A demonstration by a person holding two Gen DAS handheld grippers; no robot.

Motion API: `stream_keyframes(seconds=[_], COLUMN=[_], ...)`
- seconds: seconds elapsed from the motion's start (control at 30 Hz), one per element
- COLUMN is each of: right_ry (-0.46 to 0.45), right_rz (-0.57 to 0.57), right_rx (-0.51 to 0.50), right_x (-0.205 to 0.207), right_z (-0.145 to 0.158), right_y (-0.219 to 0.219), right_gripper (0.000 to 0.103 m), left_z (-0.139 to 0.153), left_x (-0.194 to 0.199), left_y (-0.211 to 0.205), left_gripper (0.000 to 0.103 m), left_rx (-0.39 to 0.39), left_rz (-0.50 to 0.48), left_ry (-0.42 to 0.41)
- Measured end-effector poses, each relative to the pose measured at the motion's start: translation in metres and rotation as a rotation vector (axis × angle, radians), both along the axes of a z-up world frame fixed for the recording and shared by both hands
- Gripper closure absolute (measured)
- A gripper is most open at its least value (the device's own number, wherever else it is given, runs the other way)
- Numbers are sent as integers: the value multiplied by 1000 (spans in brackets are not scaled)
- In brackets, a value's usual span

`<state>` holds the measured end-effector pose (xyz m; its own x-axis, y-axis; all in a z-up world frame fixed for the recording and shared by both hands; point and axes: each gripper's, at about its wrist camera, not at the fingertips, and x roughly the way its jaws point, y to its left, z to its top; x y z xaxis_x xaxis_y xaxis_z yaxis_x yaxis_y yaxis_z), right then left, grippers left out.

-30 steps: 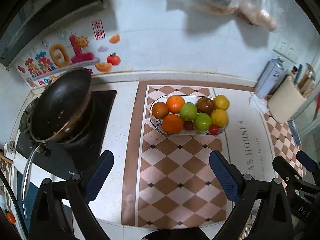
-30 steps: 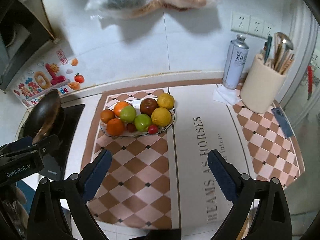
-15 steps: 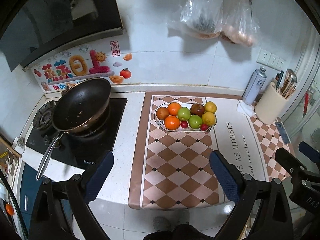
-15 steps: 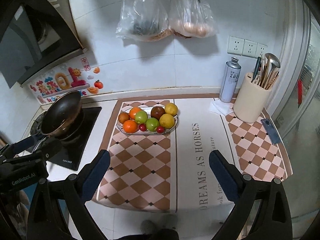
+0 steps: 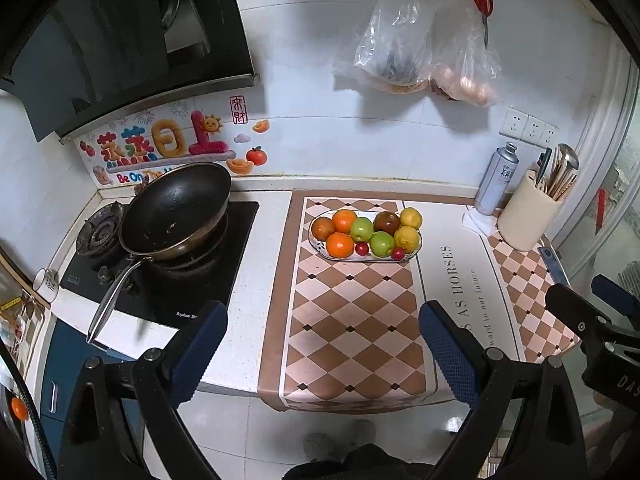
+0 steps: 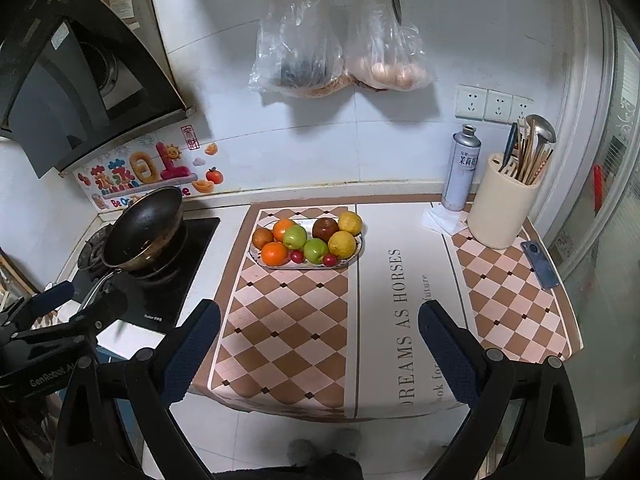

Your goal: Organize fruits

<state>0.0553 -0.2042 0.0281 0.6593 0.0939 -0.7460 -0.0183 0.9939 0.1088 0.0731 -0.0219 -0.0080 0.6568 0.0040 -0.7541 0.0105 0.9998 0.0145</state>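
Left wrist view, item one: fruit plate [image 5: 416, 249] on the checkered mat [image 5: 352, 320], well ahead of your left tool [image 5: 322, 330], between its fingers' lines; oranges, green apples, lemons aboard. Left tool: spread wide, empty. Right tool [image 6: 319, 330]: likewise wide, nothing held, plate ahead and slightly left. Pan [image 5: 176, 208] left of plate; utensil holder [image 6: 502, 216] right, both on your bench.

Black pan [image 5: 176, 208] on stove, spray can [image 6: 462, 168], utensil holder [image 6: 500, 212], hanging bags [image 6: 300, 40]
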Motion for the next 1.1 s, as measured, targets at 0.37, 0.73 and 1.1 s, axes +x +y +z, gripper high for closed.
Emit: stream_keyframes(seconds=[0.37, 0.73, 1.1], right_ry=[9, 51, 106], right_rz=[-1, -34, -31], right_rx=[-6, -19, -62], right_x=[44, 111, 159], right_z=[-17, -47, -81], right_y=[2, -10, -10], right_gripper=[2, 2, 2], left_z=[-9, -30, -57], left_x=[32, 91, 139], left_y=[-6, -10, -16], left_gripper=[5, 5, 5], left_rx=[9, 31, 42], left_rz=[18, 32, 46], left_ry=[14, 60, 103])
